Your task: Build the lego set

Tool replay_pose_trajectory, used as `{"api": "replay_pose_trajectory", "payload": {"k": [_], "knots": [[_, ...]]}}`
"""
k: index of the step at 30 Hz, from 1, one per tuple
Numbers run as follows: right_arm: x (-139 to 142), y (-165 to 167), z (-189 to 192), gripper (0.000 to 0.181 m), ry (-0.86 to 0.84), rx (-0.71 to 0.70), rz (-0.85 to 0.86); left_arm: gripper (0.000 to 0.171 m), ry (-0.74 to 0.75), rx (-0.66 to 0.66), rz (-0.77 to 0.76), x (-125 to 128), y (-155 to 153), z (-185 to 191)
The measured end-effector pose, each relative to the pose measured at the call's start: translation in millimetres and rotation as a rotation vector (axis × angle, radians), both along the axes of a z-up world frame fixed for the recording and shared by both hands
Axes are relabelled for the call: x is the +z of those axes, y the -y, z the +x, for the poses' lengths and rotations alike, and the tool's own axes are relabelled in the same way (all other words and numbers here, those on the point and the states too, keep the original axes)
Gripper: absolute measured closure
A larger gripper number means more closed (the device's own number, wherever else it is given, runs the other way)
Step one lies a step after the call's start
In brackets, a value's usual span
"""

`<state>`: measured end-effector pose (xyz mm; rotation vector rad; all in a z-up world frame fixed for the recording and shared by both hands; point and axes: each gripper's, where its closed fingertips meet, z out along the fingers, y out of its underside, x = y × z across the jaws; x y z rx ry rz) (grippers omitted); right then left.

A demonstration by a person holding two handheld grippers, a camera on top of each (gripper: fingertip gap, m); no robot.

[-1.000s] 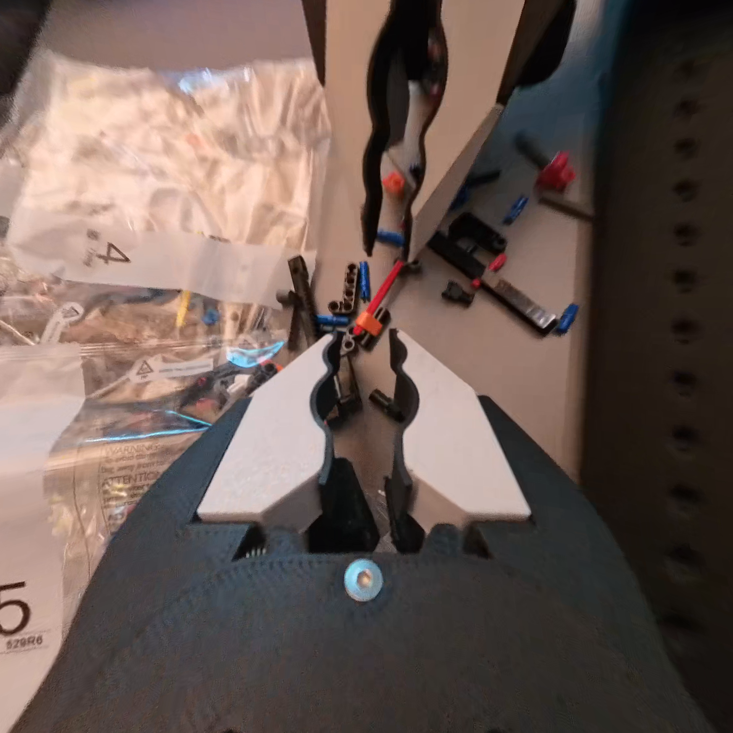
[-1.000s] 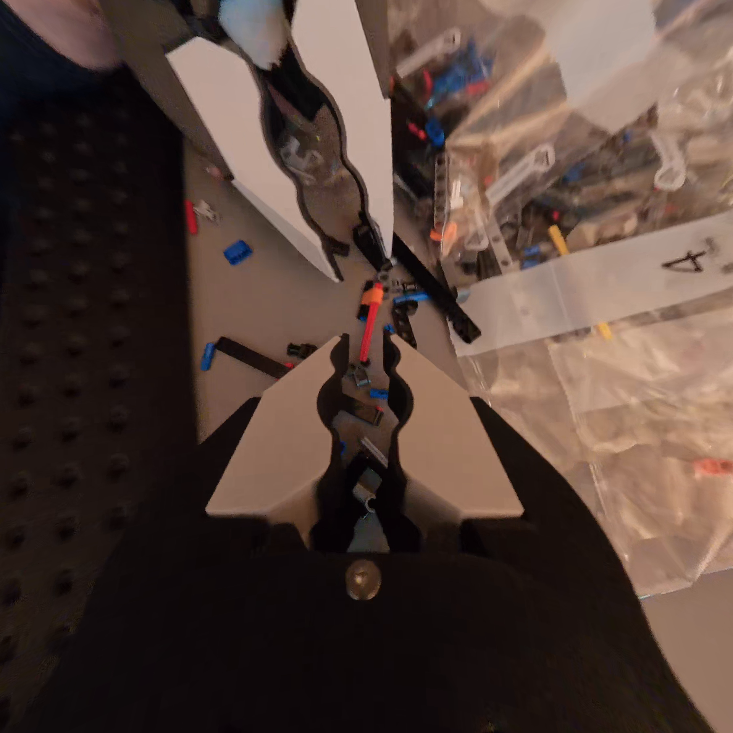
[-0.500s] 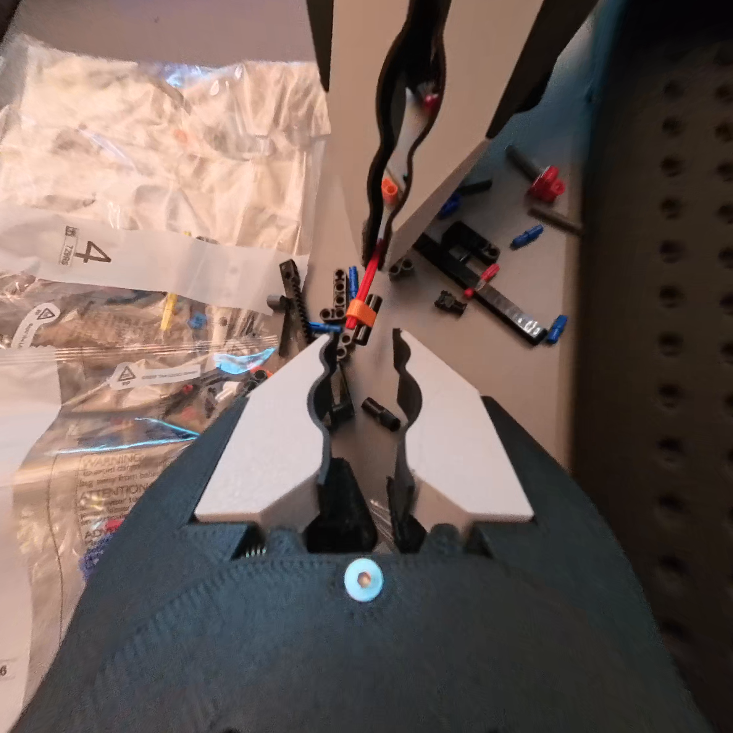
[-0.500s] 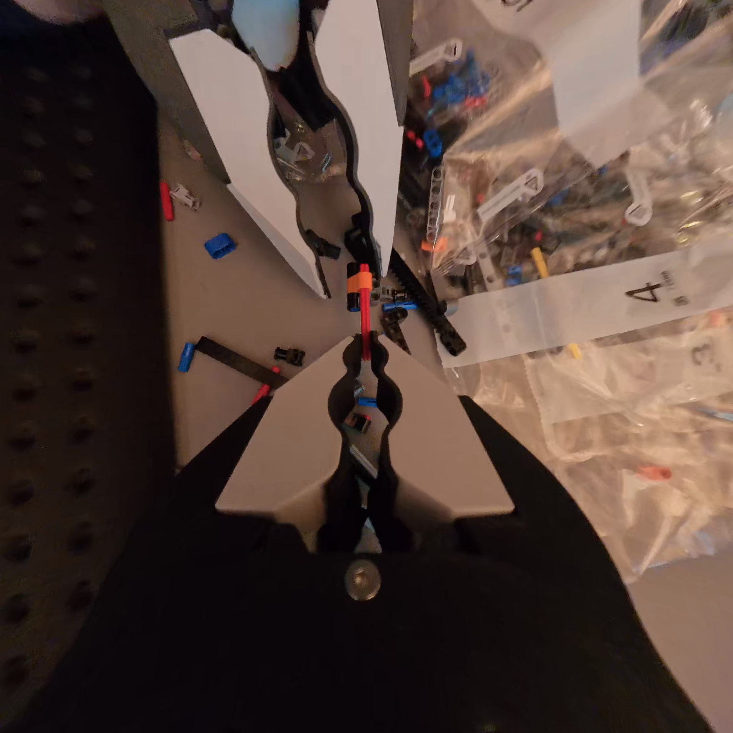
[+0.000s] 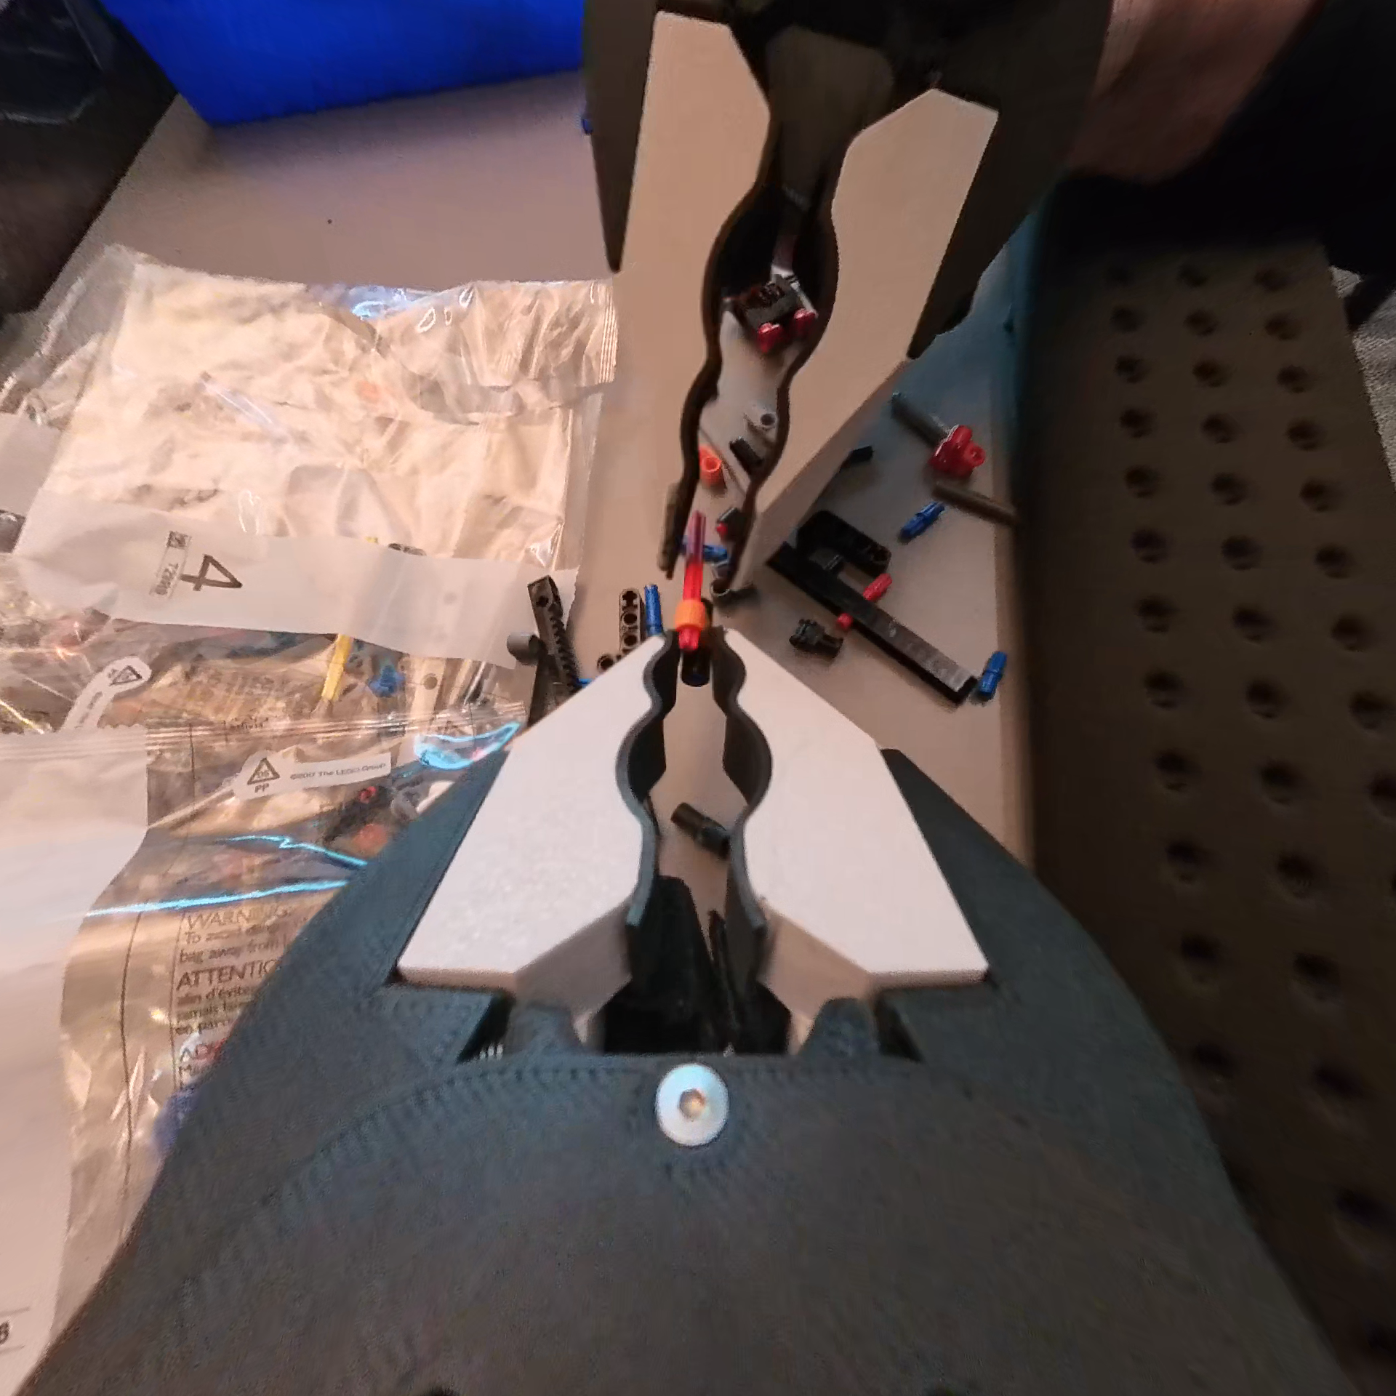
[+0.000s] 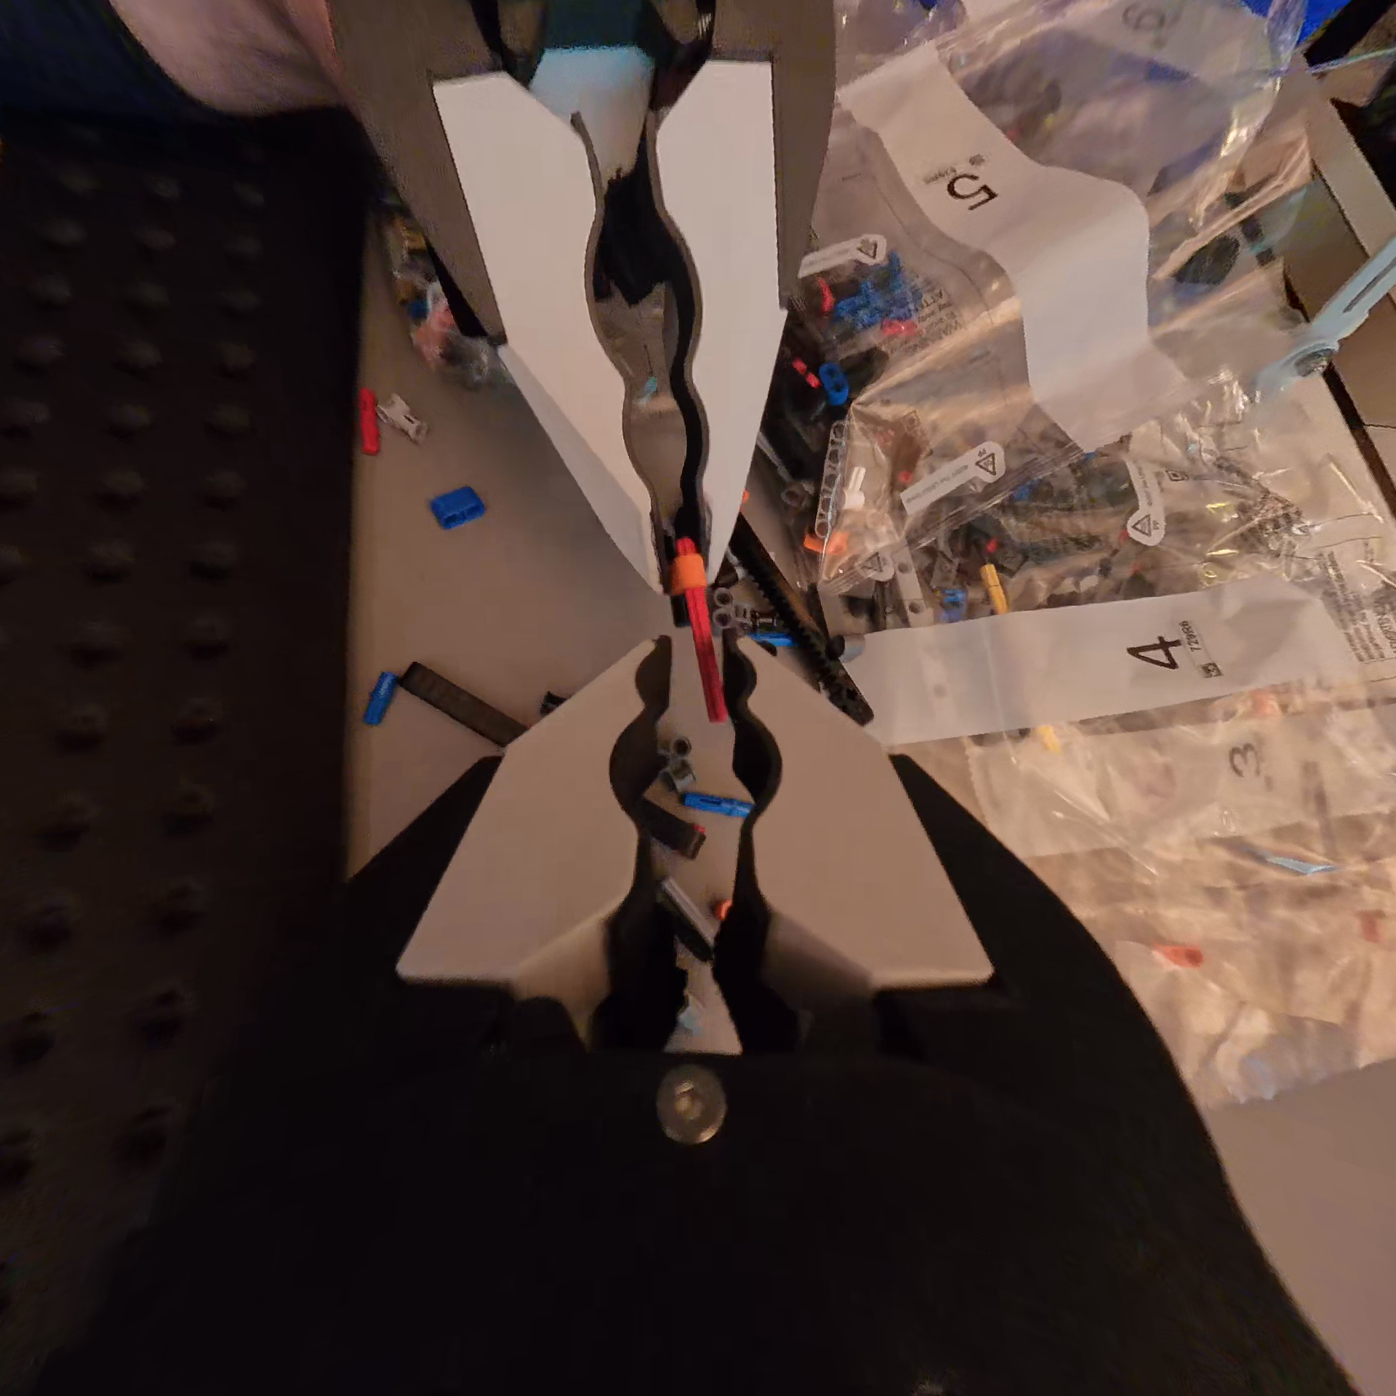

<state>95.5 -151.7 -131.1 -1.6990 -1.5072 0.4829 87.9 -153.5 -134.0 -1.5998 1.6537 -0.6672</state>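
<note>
Build had barely begun: numbered part bags (image 5: 302, 582) lay mostly sealed, loose pieces scattered on surface (image 5: 891, 574). Only red axle (image 6: 699, 642) with orange bush (image 6: 686, 572) was joined. Left gripper (image 5: 691, 653) jaws nearly closed, pinching black end below bush. Right gripper (image 6: 699, 668) jaws slightly apart around axle's free end, grip unclear. Axle held above surface's middle.

left gripper (image 5: 691, 657): jaws pinched together at tips | right gripper (image 6: 699, 672): jaws parted, tip-to-tip facing left
</note>
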Motion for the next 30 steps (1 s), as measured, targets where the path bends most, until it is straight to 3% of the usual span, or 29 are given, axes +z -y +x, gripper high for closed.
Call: {"api": "replay_pose_trajectory", "payload": {"k": [10, 14, 19, 25, 27, 28, 30], "knots": [[-1, 6, -4, 0.178, -0.015, 0.024, -0.058, 0.159, 0.034, -0.048, 0.023, 5, 10, 8], [2, 8, -4, 0.179, -0.019, 0.033, -0.046, 0.164, 0.047, -0.049, 0.045, 9, 9, 9], [19, 11, -5, 0.179, -0.115, 0.04, -0.071, 0.164, 0.145, -0.05, 0.013, 28, 11, 9], [22, 14, -1, 0.179, -0.111, 0.041, -0.067, 0.164, 0.176, -0.069, -0.002, 36, 14, 4], [-2, 0, 22, 0.18, 0.041, -0.049, -0.05, 0.165, 0.309, 0.003, -0.023, 63, -2, -15], [2, 4, 19, 0.179, -0.013, -0.027, -0.087, 0.165, 0.401, 0.027, -0.053, 80, -8, -28], [14, 14, 8, 0.18, -0.101, 0.037, -0.142, 0.166, 0.403, 0.041, -0.061, 80, -12, -38]]}}
